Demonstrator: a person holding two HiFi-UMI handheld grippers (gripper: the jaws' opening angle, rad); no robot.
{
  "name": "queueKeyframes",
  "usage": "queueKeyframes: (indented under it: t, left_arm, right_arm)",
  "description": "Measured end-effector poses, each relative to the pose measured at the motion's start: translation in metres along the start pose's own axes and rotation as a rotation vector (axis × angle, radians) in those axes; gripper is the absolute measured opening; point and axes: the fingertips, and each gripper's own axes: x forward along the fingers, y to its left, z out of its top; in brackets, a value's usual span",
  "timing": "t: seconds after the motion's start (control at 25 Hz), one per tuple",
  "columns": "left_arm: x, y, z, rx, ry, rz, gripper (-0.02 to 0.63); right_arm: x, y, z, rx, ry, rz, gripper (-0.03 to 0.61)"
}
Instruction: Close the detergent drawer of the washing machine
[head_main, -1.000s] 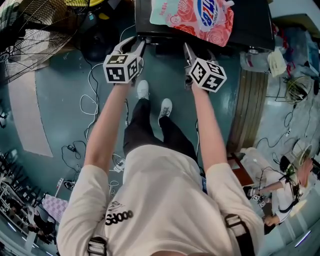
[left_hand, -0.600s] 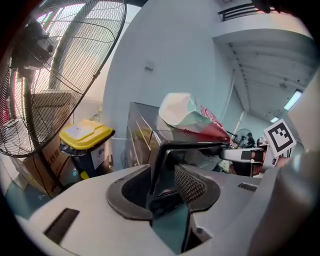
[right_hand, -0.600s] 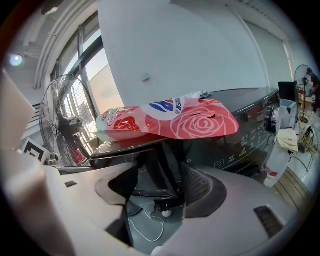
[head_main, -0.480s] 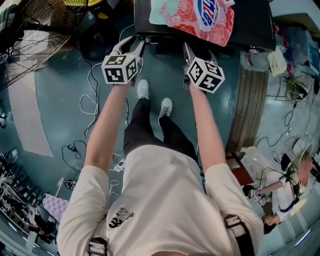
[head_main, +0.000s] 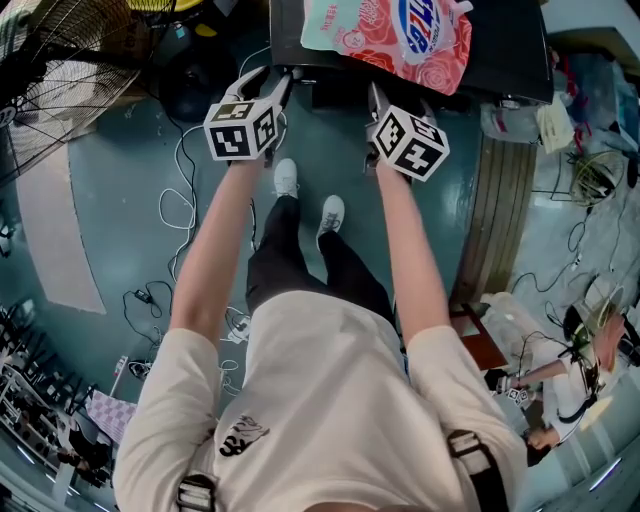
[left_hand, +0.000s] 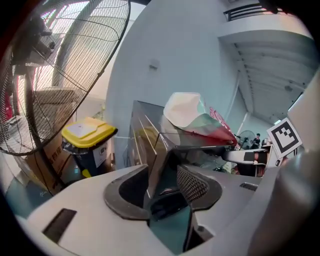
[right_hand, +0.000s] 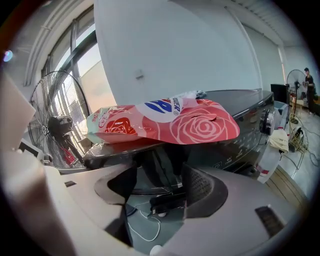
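The washing machine (right_hand: 245, 120) has a dark, smooth, glossy casing. The pouch (right_hand: 190, 125) is slick printed plastic. The fan (left_hand: 75, 60) guard is thin metal wire, and the floor (head_main: 120, 190) has a smooth, faint sheen.

Both pairs of jaws are on the move! The left gripper (head_main: 266, 82) is spreading its jaws wider, with the front corner of the washing machine (left_hand: 145, 135) between them and neither pad pressing on it. The right gripper (head_main: 398, 98) is opening its jaws too, around the machine's dark front, with no grip there. In the head view the left gripper's marker cube (head_main: 243, 128) creeps slightly toward the top of the frame.
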Motion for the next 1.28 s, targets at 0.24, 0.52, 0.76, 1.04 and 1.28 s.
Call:
queueKeyframes:
  t: [0.24, 0.52, 0.76, 1.04, 1.28]
  left_arm:
    - [0.000, 0.000, 0.000, -0.004, -0.010, -0.003, 0.178]
    - [-0.002, 0.002, 0.000, 0.032, -0.003, 0.024, 0.179]
    - [-0.019, -0.011, -0.015, 0.094, 0.033, 0.035, 0.181]
    - [-0.062, -0.028, -0.012, 0.143, -0.010, 0.032, 0.174]
    - [-0.114, -0.051, 0.011, 0.242, -0.069, 0.035, 0.076]
  right_arm:
    - [0.000, 0.000, 0.000, -0.002, -0.023, -0.014, 0.264]
    - [-0.001, 0.000, -0.002, -0.028, 0.017, 0.006, 0.264]
    - [-0.026, -0.013, -0.016, -0.061, 0.064, 0.009, 0.262]
    - [-0.085, -0.044, 0.000, -0.160, 0.040, -0.006, 0.182]
    - [-0.142, -0.046, 0.033, -0.318, -0.035, -0.007, 0.103]
